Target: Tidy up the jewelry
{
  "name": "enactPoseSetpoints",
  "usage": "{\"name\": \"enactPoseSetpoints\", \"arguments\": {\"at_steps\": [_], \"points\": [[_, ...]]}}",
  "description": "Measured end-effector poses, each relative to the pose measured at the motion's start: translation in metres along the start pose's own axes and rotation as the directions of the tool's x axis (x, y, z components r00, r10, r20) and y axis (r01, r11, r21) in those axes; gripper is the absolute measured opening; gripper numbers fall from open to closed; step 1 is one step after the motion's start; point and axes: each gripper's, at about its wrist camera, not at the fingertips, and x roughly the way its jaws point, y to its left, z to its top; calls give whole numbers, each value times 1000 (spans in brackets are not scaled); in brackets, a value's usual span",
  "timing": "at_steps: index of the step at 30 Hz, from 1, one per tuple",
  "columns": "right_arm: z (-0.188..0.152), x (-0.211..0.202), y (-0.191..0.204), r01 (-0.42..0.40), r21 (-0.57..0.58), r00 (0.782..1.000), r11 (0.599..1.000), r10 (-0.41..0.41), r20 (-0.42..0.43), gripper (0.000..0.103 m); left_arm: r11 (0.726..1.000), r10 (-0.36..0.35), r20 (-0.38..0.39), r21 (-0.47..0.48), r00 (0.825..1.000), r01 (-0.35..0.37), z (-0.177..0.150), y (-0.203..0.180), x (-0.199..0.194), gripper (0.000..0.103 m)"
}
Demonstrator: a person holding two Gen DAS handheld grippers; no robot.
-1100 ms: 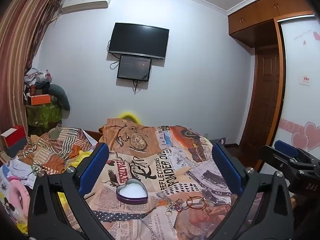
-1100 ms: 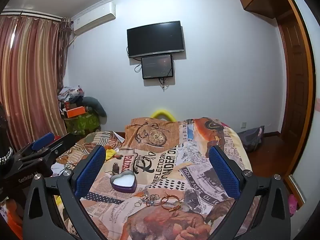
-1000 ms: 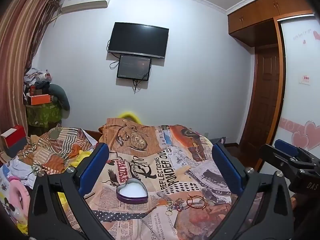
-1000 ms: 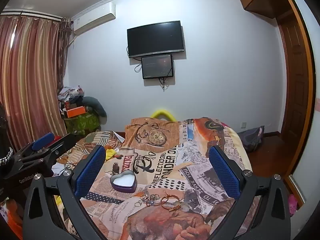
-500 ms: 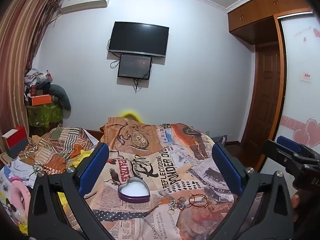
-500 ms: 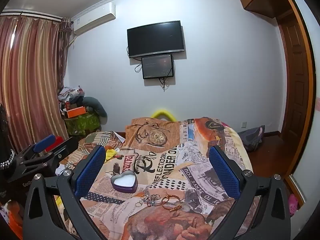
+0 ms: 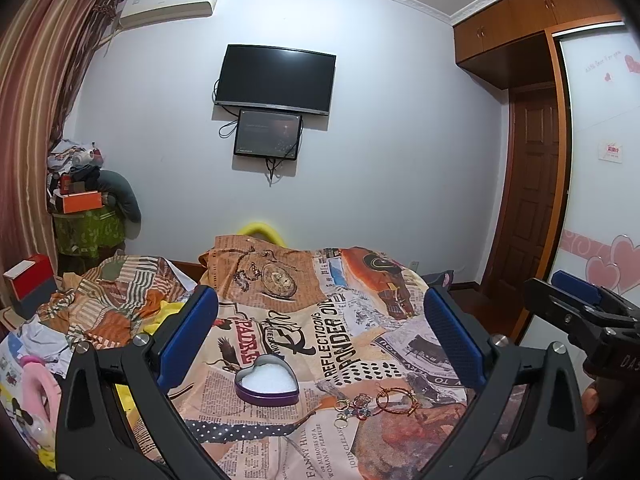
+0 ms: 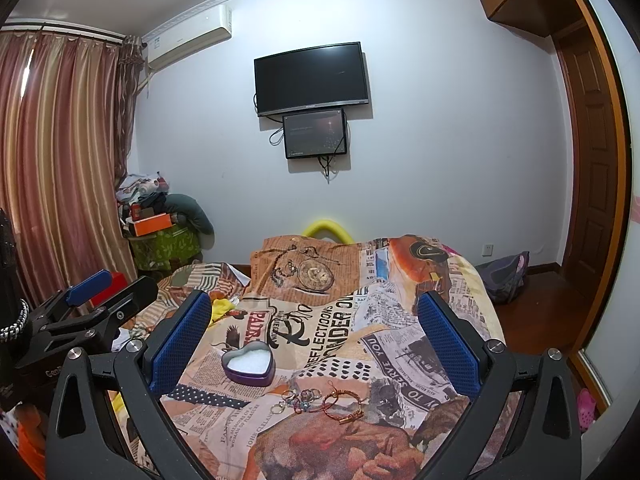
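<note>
Both claws, left gripper (image 7: pixel 320 340) & right gripper (image 8: pixel 314 340), spread wide, empty; rings (image 8: pixel 298 396) & bracelet (image 8: pixel 338 400) beside heart tin (image 8: pixel 249 362) on bedspread (image 8: pixel 360 320) look light, slippery, so pinch bracelet's rim.

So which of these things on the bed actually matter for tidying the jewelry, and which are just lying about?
For the job:
- heart-shaped tin, open, white lining
- small rings beside it
- copper bangle
- left claw and right claw, both open, holding nothing

Just lying about:
- printed bedspread
- TV on the wall
- orange box
- curtain
</note>
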Motion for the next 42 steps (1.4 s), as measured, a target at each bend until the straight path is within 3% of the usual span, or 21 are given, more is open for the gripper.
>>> {"name": "enactPoseSetpoints", "arguments": {"at_steps": [42], "points": [[1, 1, -2, 2, 6, 1000, 1000, -2, -9, 102, 1000, 0, -9, -7, 1000, 0, 2, 2, 0, 103]]}}
